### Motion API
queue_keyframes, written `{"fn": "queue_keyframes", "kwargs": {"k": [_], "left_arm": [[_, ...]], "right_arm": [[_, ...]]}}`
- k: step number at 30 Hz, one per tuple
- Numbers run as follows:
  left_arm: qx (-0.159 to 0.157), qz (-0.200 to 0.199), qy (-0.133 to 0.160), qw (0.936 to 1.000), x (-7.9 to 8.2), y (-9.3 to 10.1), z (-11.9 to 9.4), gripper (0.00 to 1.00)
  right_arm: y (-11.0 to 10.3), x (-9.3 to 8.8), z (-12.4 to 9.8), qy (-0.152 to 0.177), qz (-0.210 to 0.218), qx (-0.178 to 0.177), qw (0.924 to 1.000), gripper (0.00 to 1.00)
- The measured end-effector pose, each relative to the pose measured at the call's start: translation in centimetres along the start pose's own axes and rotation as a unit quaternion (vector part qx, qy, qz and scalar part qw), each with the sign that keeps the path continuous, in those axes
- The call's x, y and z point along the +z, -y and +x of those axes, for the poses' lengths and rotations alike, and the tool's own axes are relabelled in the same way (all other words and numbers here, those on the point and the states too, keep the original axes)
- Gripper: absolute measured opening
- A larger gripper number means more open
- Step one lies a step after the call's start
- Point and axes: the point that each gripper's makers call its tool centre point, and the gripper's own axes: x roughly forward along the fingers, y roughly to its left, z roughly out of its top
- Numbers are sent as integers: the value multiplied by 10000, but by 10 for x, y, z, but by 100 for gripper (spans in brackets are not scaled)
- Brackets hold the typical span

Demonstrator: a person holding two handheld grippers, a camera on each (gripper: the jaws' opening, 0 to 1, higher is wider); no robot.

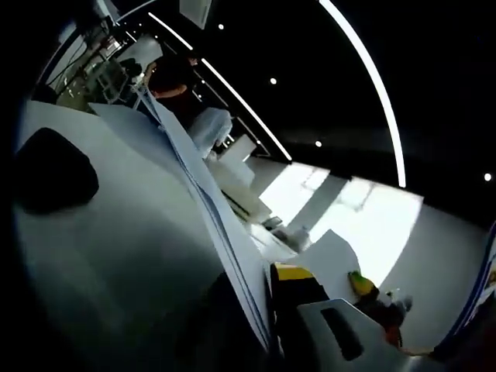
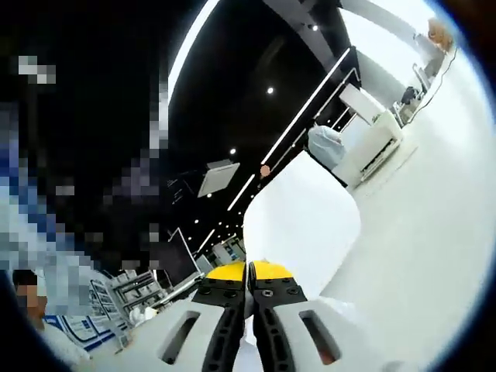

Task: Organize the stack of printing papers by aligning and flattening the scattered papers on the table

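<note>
With my right hand-held gripper (image 2: 249,291) pinched on one edge of the papers (image 1: 205,198) and my left (image 1: 298,310) nipping the other, the stack hangs edge-up, so a slack pinch could let sheets fan out.

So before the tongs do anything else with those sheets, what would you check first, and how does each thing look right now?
1. Left tongs gripping the paper stack: ok, sheets run edge-on between them.
2. Right tongs gripping a sheet: ok, yellow tips closed on its edge.
3. Sheet edges aligned: not ok, edges fan apart in the left gripper view.
4. Papers lying flat on the table: not ok, they are held up and tilted.
5. Table below free for setting down: cannot tell.
6. People in the background clear of the work: ok, they look far off.
</note>
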Motion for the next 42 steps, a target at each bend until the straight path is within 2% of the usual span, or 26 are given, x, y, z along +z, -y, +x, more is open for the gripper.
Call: {"fn": "queue_keyframes", "kwargs": {"k": [5, 6, 9, 14, 18, 20, 22, 24, 29, 34, 42], "left_arm": [[-22, -30, -4, 10000, 0, 0, 0, 9], [-25, -36, -6, 10000, 0, 0, 0, 9], [-46, -55, -15, 10000, 0, 1, 0, 9], [-86, -78, -30, 9999, 0, 2, 0, 9], [-95, -72, -38, 9999, -1, 3, 0, 9], [-85, -31, -58, 9999, -2, 3, 1, 9], [-67, -13, -63, 10000, -4, 4, 1, 9], [-66, -15, -59, 10000, -4, 4, 1, 9], [-43, -27, -77, 10000, -4, 3, 2, 9], [-64, -83, -71, 9999, -3, 4, 1, 9], [-112, -150, -41, 9998, -2, 4, 0, 10]], "right_arm": [[-21, -9, 3, -202, 238, 636, 9975, 0], [-22, -9, 2, -220, 263, 675, 9971, 0], [-20, -3, -4, -129, 323, 699, 9969, 0], [5, 12, -24, 18, 720, 331, 9969, 0], [14, 24, -33, 87, 811, 323, 9961, 0], [8, 23, -28, -32, 1033, 597, 9929, 0], [-4, 22, -21, -79, 1074, 1046, 9887, 0], [-11, 19, -15, -112, 1069, 1205, 9869, 0], [-41, 19, 2, -141, 1225, 1859, 9748, 0], [-54, 22, 16, -14, 1123, 1980, 9737, 0], [-48, 15, 20, -26, 1324, 1907, 9727, 0]]}}
